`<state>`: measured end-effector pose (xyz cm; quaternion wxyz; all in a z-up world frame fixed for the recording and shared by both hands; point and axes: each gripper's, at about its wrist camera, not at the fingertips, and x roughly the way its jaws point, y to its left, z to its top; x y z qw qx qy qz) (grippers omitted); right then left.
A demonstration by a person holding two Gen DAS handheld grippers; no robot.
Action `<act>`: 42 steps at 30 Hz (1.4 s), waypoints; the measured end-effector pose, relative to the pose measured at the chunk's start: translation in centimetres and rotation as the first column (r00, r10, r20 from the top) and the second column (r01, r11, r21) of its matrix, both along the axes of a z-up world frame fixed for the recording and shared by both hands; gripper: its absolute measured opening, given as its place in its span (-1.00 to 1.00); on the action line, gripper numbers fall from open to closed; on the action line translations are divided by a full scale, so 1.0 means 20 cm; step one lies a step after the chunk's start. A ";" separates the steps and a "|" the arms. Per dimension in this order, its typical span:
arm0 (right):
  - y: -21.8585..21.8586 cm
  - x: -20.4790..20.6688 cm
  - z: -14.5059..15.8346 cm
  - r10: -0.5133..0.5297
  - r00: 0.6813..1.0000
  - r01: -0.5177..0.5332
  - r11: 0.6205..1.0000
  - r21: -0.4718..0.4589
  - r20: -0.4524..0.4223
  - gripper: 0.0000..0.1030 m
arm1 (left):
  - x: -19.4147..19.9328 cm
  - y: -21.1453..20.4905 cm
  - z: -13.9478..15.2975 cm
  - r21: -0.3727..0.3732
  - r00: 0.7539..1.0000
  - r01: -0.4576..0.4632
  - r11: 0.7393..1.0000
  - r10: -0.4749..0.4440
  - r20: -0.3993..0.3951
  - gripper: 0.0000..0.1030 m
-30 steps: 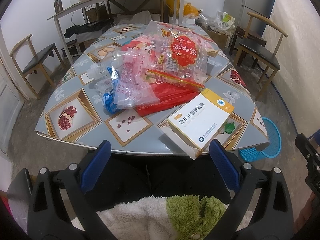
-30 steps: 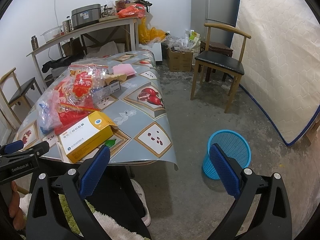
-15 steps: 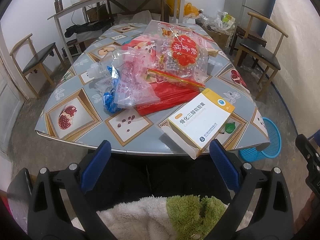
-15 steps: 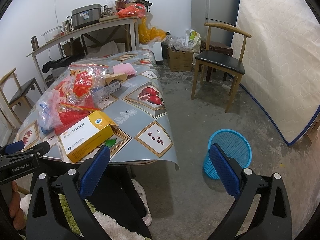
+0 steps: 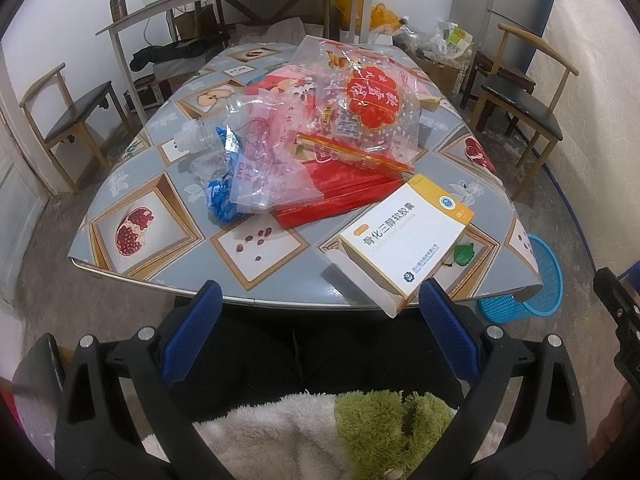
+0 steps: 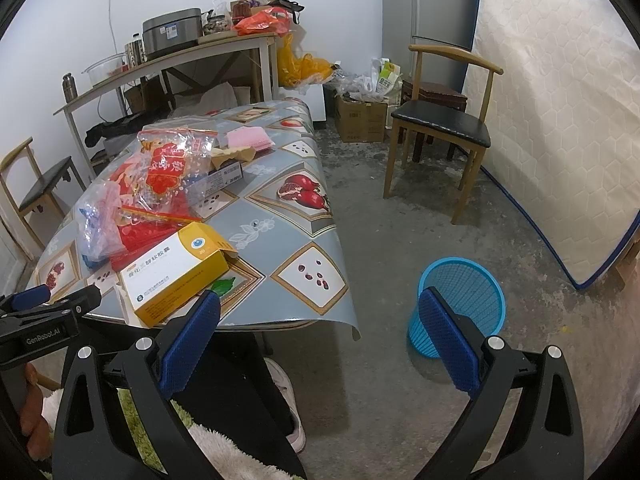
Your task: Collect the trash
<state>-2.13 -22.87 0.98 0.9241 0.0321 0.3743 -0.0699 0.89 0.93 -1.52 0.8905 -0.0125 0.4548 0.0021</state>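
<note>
Even, fairly dim indoor light, cool cast. Soft glare on the glossy tablecloth [image 5: 256,292] near edge. Faint shadows beneath the medicine box [image 5: 404,240]. Both views sharp centrally; strong fisheye bending, black vignette corners.

The tabletop [image 5: 280,264] is grey-blue with framed pomegranate and seed pictures. On it, the box [image 5: 408,240] is white with a yellow band, the wrapper [image 5: 372,104] is clear with a red emblem. Beside the tabletop, the basket [image 6: 460,300] is blue mesh.
</note>
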 end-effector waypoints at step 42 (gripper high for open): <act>0.42 0.79 -0.46 0.074 0.912 0.160 0.842 0.515 -0.404 0.82 | 0.09 0.36 -0.14 -0.277 0.930 0.345 0.897 -0.287 0.231 0.84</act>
